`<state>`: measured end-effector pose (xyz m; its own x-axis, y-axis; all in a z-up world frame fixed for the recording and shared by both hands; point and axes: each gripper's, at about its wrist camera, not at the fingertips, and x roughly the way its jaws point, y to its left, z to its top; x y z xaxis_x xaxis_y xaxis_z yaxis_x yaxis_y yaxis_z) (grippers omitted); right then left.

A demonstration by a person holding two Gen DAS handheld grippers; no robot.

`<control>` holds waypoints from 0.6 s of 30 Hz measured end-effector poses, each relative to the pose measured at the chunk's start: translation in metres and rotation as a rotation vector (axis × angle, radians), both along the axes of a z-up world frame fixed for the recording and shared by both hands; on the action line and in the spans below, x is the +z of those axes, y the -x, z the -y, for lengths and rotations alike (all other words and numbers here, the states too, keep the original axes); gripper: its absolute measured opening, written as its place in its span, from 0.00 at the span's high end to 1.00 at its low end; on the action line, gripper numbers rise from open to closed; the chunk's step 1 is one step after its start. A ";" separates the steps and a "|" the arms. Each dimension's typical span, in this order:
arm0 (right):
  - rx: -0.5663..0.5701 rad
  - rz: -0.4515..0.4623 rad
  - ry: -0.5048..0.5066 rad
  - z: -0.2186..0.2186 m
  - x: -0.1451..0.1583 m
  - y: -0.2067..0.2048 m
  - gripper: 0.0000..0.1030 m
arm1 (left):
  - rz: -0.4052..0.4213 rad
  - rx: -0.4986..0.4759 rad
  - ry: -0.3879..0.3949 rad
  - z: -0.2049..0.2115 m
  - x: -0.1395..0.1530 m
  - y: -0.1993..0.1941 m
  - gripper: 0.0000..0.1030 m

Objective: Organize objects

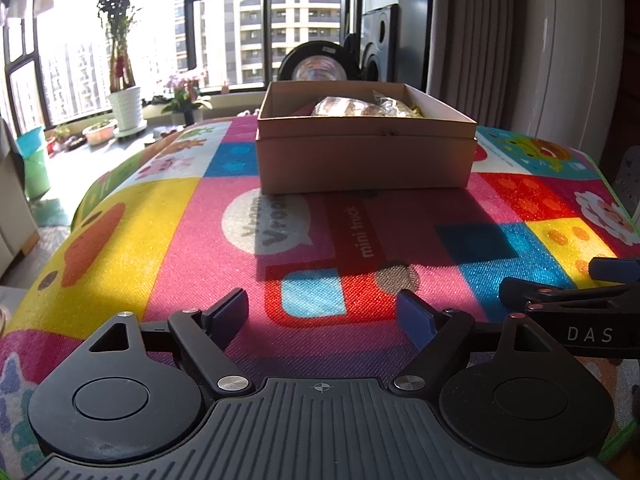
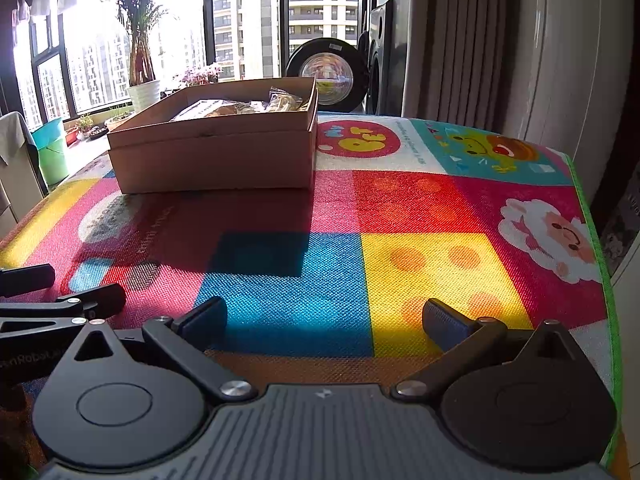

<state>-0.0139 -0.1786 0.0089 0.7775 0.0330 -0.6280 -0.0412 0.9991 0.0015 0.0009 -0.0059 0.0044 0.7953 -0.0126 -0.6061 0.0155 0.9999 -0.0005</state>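
A brown cardboard box [image 1: 366,156] stands on the colourful play mat [image 1: 168,240] at the far side of the table. Clear plastic packets [image 1: 352,107] lie inside it. In the right wrist view the same box [image 2: 212,152] sits at the far left with packets [image 2: 280,101] showing over its rim. My left gripper [image 1: 324,316] is open and empty, low over the mat's near edge, well short of the box. My right gripper [image 2: 326,320] is open and empty too, over the blue and yellow squares. Each gripper shows in the other's view, the right one [image 1: 560,288] and the left one [image 2: 60,292].
The mat [image 2: 440,200] ends at a green border [image 2: 600,260] on the right. Behind the table stand a round black spool [image 1: 318,62], a speaker [image 1: 378,44], grey curtains [image 2: 460,40], and potted plants [image 1: 124,100] by the window. A green bucket [image 1: 34,160] is at the left.
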 end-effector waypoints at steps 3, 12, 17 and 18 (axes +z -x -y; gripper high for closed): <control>0.000 0.000 0.000 -0.001 0.000 0.000 0.00 | 0.000 0.000 0.000 0.000 0.000 0.000 0.16; 0.000 0.000 0.000 -0.002 0.000 -0.001 0.00 | 0.000 0.001 0.004 0.000 0.000 0.000 0.16; -0.001 0.001 -0.001 -0.002 0.000 0.000 0.00 | 0.000 0.001 -0.002 0.000 0.000 0.000 0.16; -0.001 0.001 -0.003 -0.001 0.000 0.000 0.00 | 0.000 0.001 -0.002 0.000 0.000 0.000 0.16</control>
<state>-0.0139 -0.1775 0.0088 0.7780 0.0343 -0.6273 -0.0407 0.9992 0.0041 0.0012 -0.0060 0.0049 0.7951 -0.0106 -0.6063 0.0145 0.9999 0.0016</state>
